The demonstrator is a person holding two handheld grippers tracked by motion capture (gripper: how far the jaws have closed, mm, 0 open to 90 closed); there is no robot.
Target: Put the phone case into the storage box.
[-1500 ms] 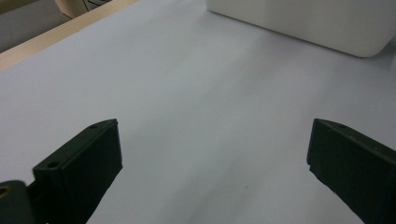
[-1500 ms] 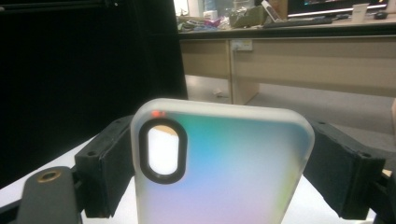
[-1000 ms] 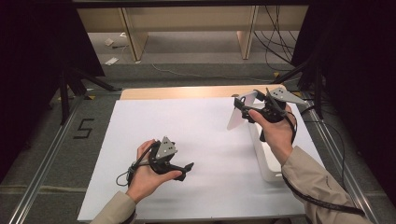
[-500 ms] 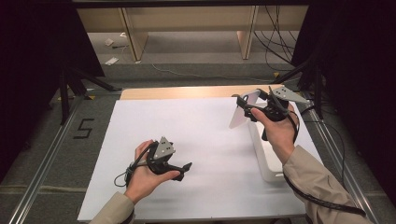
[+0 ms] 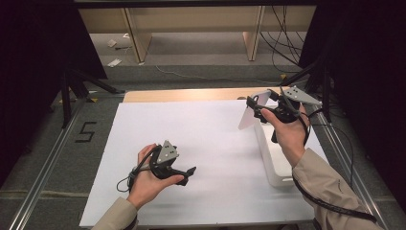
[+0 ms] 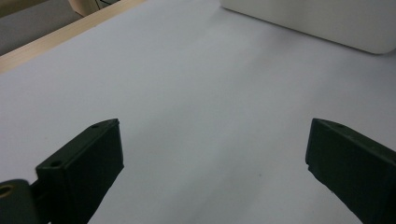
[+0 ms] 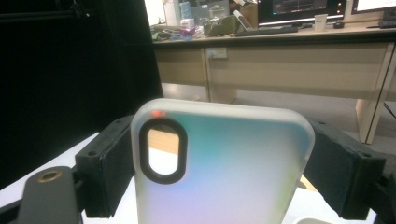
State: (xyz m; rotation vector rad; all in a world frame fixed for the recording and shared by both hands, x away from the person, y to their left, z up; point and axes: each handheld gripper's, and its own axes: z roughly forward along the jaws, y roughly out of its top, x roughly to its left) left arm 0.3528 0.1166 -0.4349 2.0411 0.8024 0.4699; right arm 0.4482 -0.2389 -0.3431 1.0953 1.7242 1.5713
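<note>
Overhead, the right gripper (image 5: 256, 106) was raised above the far right part of the table, at about 2 o'clock from the sheet's centre, its jaws closed across the width of a translucent phone case (image 5: 250, 115). That case stood clear of the surface, hanging tilted toward 7 o'clock from the jaws. From the right gripper view the phone case (image 7: 224, 168) stood upright between the two black pads, each pad pressing a long edge; its lower end was cut off by the bottom of the picture, and the oval camera cutout sat at 10 o'clock on its face. Through the frosted material nothing behind could be made out clearly.

A white tray (image 5: 275, 158) lay on the white sheet (image 5: 206, 139) directly below the right hand (image 5: 287, 132); its far end was hidden behind that hand and the case, and its contents could not be seen. A corner of the white tray (image 6: 322, 21) appeared at 1 o'clock in the left gripper view.

The left gripper (image 5: 189, 171) rested low over the sheet at 7 o'clock, held in the left hand (image 5: 151, 179), its jaws spread wide with nothing between them, only bare sheet. The left sleeve was cut off at the bottom edge
</note>
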